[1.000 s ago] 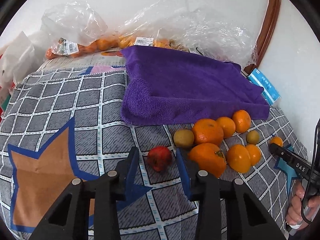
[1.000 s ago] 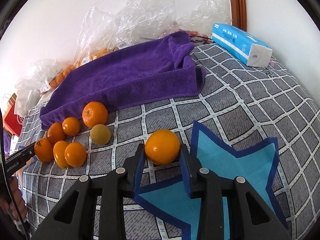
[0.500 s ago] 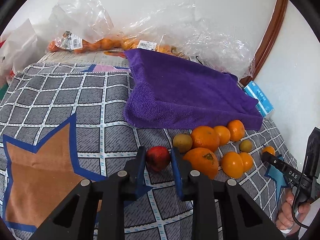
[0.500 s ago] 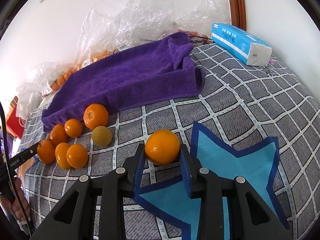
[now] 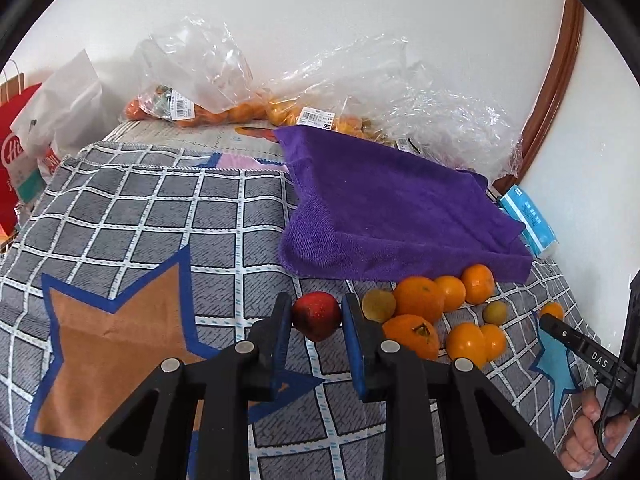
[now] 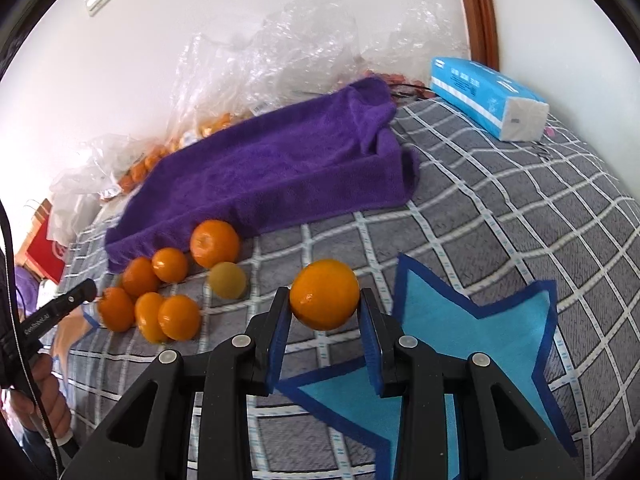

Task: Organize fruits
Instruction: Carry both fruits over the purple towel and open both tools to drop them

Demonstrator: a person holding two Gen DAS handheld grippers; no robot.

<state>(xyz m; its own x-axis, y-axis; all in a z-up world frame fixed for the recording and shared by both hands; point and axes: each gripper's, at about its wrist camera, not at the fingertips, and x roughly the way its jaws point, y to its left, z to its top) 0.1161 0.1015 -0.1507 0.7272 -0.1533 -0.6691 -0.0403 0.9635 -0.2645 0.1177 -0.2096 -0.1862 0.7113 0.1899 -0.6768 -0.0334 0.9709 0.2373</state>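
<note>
Left wrist view: left tool (image 5: 316, 316) clamped on the red fruit (image 5: 317, 315), in front of the purple towel (image 5: 392, 204), left of the loose fruit pile (image 5: 436, 316). Lift straight, squeeze gently.

Right wrist view: right tool (image 6: 324, 314) gripping an orange (image 6: 325, 294), in front of the towel. Carry level, clear of the pile.

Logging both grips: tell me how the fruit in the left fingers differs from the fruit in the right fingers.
The red fruit is dark red; the orange is bright orange. The red fruit tapers downward; the orange is round. The red fruit looks smaller against its fingers. Both are clamped between blue pads above the checked cloth.
</note>
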